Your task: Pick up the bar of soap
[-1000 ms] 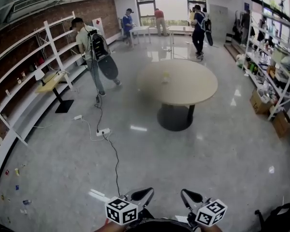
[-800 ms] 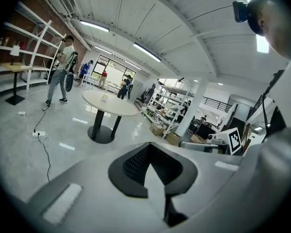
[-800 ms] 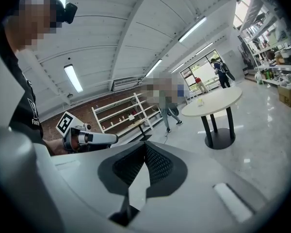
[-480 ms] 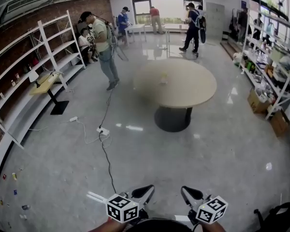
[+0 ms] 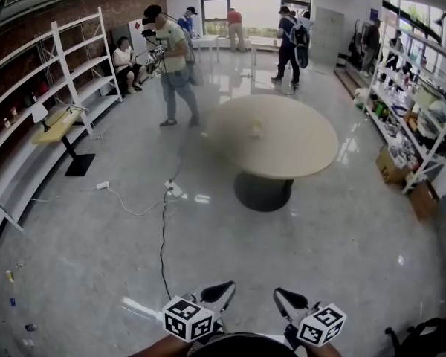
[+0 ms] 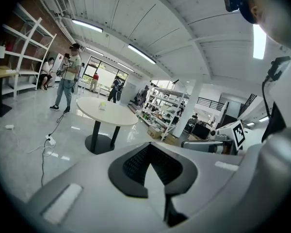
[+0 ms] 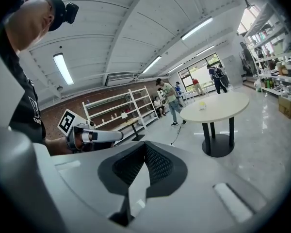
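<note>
A wide room with a glossy grey floor, seen from head height looking down. A round beige table [image 5: 301, 147] on a dark pedestal stands in the middle of the room. The bar of soap [image 5: 257, 129], small and pale, sits on the tabletop left of its centre, nearer the far-left edge than the near edge; it is too small to make out in detail. At the bottom edge of the head view the person holds both tools low and close together, well apart from the table. The left gripper [image 5: 220, 293] has its jaws pressed together with nothing between them, and the right gripper [image 5: 288, 302] is likewise closed and empty. A person in a light shirt [image 5: 175, 65] stands just beyond the table's far-left edge. A black cable [image 5: 163, 233] runs across the floor to a white power strip [image 5: 175, 190]. White shelving [image 5: 67, 65] lines the left brick wall.
</note>
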Demonstrator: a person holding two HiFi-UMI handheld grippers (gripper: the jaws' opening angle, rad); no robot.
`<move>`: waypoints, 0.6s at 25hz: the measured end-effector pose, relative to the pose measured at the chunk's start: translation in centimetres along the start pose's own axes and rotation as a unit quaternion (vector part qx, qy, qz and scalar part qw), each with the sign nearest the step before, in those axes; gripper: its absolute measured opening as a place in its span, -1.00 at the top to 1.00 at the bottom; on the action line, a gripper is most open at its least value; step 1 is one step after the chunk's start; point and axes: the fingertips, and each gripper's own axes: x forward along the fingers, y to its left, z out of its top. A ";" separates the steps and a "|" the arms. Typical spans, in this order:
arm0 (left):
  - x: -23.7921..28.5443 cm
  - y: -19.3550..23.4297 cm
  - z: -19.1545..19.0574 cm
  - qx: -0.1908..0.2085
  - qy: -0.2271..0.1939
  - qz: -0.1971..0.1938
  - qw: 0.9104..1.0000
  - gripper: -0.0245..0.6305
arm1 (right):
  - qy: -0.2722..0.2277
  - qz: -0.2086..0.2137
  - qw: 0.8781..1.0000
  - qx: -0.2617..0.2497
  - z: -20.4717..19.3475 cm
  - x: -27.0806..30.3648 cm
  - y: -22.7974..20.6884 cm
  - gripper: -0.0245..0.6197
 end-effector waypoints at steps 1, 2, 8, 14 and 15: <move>-0.1 1.1 0.4 0.005 0.001 -0.001 1.000 0.90 | 0.001 -0.002 1.000 -0.001 0.2 1.2 0.2 0.90; -0.2 2.3 0.8 0.011 0.001 -0.001 1.000 0.90 | 0.003 -0.005 1.000 -0.003 0.3 2.5 0.3 0.90; -0.7 8.9 3.1 0.032 0.006 -0.005 0.999 0.90 | 0.013 -0.031 0.999 -0.021 1.2 9.2 0.3 0.90; 0.0 12.7 4.2 0.018 0.003 0.000 1.000 0.90 | 0.023 -0.032 0.999 -0.025 2.0 12.0 -0.5 0.90; 0.3 12.9 4.4 0.016 0.002 -0.001 1.000 0.90 | 0.024 -0.034 0.999 -0.024 2.4 12.3 -0.8 0.90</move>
